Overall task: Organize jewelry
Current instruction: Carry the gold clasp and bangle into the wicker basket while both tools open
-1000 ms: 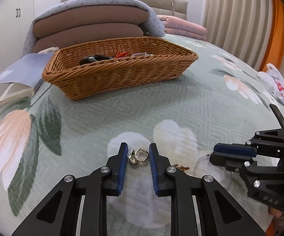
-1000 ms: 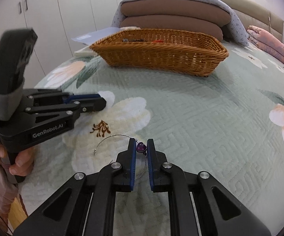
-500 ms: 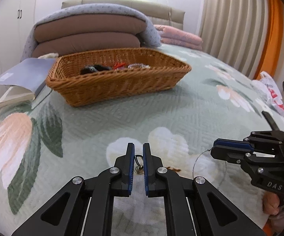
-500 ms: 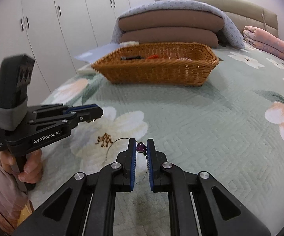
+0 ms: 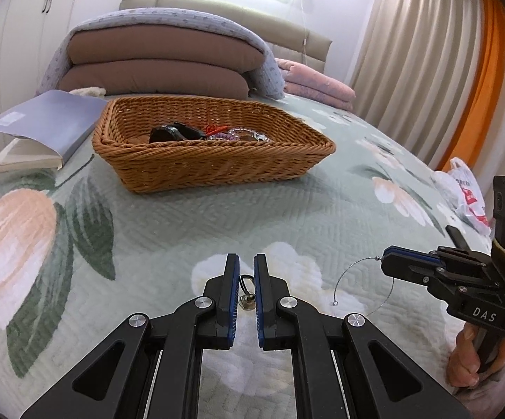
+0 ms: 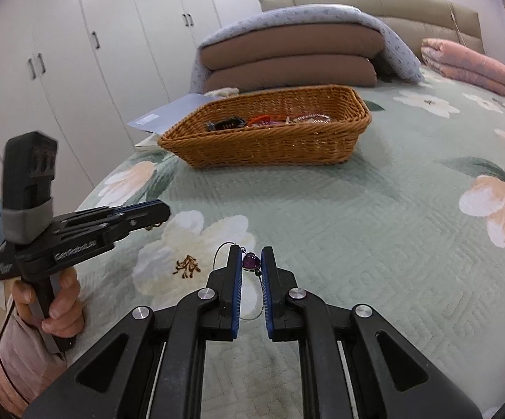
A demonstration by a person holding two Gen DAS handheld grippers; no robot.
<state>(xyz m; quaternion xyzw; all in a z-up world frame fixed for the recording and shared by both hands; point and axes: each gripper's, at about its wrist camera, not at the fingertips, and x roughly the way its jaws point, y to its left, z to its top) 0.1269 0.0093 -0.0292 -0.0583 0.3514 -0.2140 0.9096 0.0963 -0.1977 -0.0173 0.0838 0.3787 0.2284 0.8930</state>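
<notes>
Closed and lifted since a second ago: left gripper [image 5: 246, 281], then spread around a small metal charm [image 5: 244, 301] on the bed [image 5: 189, 223], now has its fingers clamped on it and raised clear of the quilt.
Right gripper [image 6: 251, 266]: fingers together on a purple pendant [image 6: 251, 261]; its thin wire necklace [image 5: 353, 279] hangs in a loop off the quilt (clasp end free).
Position: both grippers near the foot of the bed, side by side, not touching.
Basket [image 5: 217, 160]: wicker, open top, well ahead of both; already holds a black item, something red, and beaded pieces.
Step in hand, as judged: pick-up done for both pieces; carry to basket comes next.
Next move calls for: keeping height above the basket's near rim, then parting the fingers over the bare wicker floor at its near side.
Room: open quilt between grippers and basket, nothing in the path. Book [image 5: 43, 129] lies just left of the basket; plastic bag [image 5: 462, 192] at the right bed edge. Dangling wire may snag the rim.
</notes>
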